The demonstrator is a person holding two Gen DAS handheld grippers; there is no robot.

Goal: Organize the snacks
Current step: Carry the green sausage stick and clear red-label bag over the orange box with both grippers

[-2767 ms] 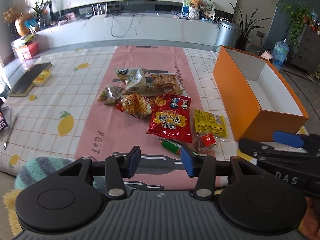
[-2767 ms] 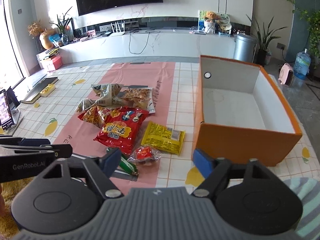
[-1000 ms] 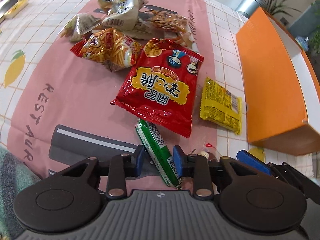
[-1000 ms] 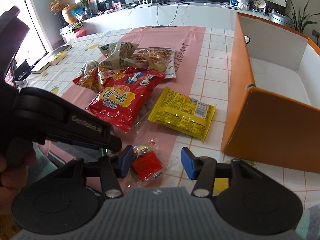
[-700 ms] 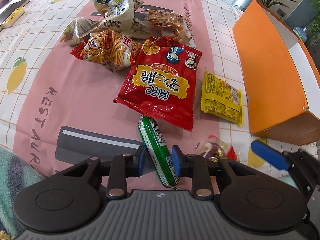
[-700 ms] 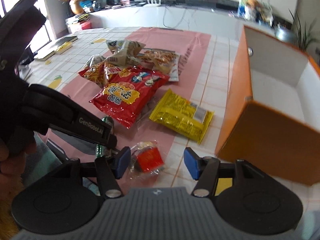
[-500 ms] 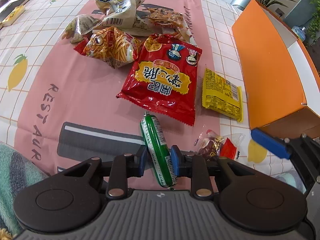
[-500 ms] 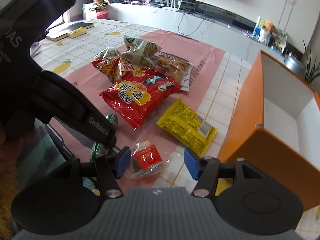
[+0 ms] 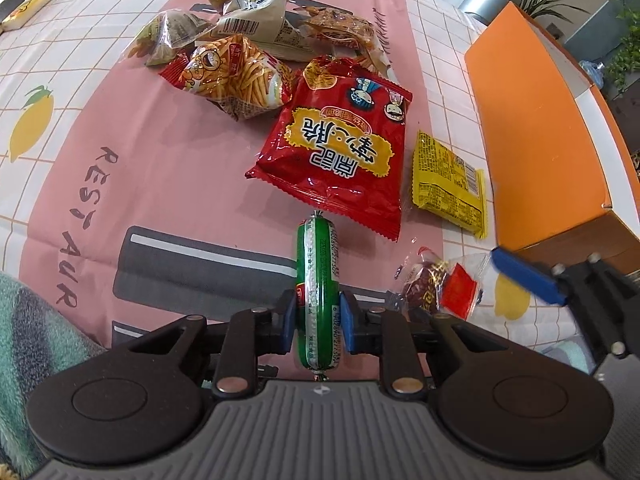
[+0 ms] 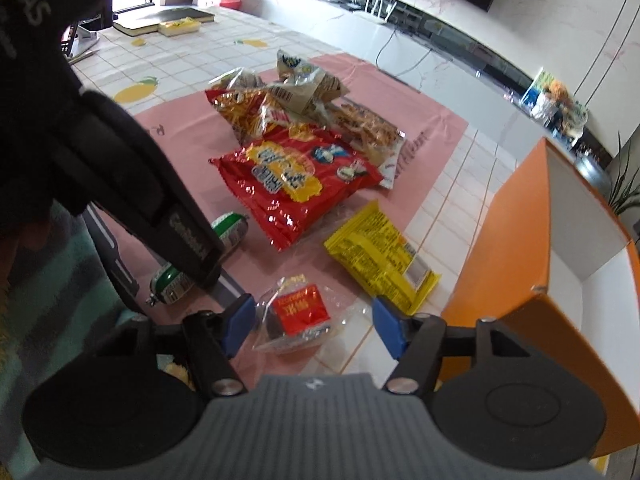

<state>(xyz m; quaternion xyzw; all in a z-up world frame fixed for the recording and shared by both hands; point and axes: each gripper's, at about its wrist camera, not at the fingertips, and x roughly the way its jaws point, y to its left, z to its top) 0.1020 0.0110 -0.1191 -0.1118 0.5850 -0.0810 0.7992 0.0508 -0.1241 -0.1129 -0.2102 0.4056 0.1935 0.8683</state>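
Left tongs (image 9: 317,322), now clamped on the green sausage (image 9: 317,276), lift it for boxing; right tongs (image 10: 312,322) spread wide, empty, straddling the red-label packet (image 10: 298,314).

Left wrist view: mounted behind the left gripper (image 9: 318,322), close above the tablecloth (image 9: 120,152), angled down and forward across the snack pile toward the far wall. The orange box (image 9: 532,128) runs along its right edge.

Right wrist view: mounted behind the right gripper (image 10: 314,326), equally low, facing forward and leftward; the left tool's body blocks its upper left corner.

Shared ground: green sausage (image 9: 318,280) (image 10: 230,230), red bag (image 9: 340,152) (image 10: 292,180), yellow packet (image 9: 448,184) (image 10: 380,260), small clear packet (image 9: 444,286) (image 10: 300,312), box (image 10: 516,240).
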